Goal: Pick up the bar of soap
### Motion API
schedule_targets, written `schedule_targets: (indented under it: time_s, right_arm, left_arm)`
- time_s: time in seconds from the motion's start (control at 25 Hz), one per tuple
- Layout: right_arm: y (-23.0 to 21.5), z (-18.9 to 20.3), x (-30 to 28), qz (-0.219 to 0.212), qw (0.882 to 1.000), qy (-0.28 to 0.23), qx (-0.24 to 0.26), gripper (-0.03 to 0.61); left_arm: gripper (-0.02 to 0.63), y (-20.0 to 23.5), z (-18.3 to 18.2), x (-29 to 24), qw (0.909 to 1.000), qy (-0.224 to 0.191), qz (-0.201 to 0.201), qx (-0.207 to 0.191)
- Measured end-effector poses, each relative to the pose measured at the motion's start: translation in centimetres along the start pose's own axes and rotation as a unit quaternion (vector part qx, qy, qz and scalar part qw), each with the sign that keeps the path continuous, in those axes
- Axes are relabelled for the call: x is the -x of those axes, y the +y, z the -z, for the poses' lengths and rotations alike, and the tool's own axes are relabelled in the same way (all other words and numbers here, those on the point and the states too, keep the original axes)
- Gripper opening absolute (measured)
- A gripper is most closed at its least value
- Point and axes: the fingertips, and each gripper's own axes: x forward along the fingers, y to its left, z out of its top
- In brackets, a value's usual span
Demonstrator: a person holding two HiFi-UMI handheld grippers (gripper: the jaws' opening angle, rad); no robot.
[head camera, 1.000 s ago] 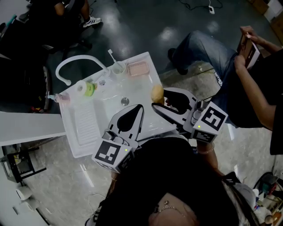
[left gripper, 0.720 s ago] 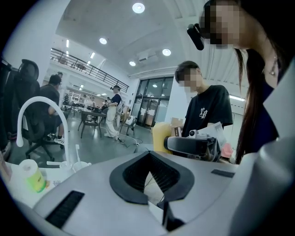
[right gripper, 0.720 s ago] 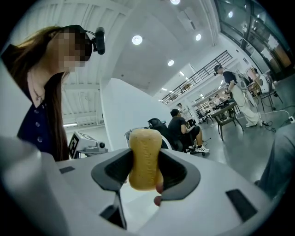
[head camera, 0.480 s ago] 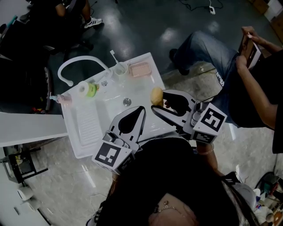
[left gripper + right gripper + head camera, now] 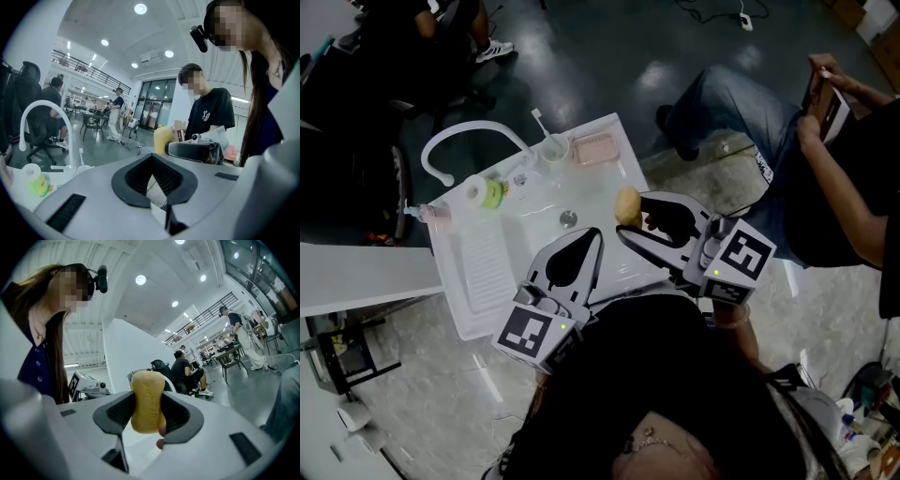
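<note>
The bar of soap (image 5: 627, 205) is a yellow oval block, held upright above the basin of the white sink unit (image 5: 478, 281). My right gripper (image 5: 632, 214) is shut on it. In the right gripper view the soap (image 5: 147, 401) stands between the black pads (image 5: 115, 416) of the right gripper (image 5: 148, 405). My left gripper (image 5: 598, 234) hovers over the sink's front edge, left of the soap, shut with nothing in it. In the left gripper view the tips of the left gripper (image 5: 151, 157) meet, and the soap (image 5: 163, 140) shows beyond them.
A white arched faucet (image 5: 473, 131) stands at the back of the sink. Beside it are a cup with a toothbrush (image 5: 551, 142), a pink soap dish (image 5: 593, 148) and a green-and-white bottle (image 5: 491, 191). The drain (image 5: 568, 218) lies mid-basin. A seated person (image 5: 825, 187) is at the right.
The right gripper has drifted slightly left with the soap still in it. The left gripper has hardly moved.
</note>
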Motion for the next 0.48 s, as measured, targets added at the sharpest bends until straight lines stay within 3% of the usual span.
schedule_targets:
  time_s: [0.48]
  right_arm:
    - [-1.0,0.6,-0.7,0.006,1.000,-0.006,-0.009,0.186]
  left_arm:
    - [-0.003,0.7,0.6,0.5,0.9998,0.014,-0.015,0.003]
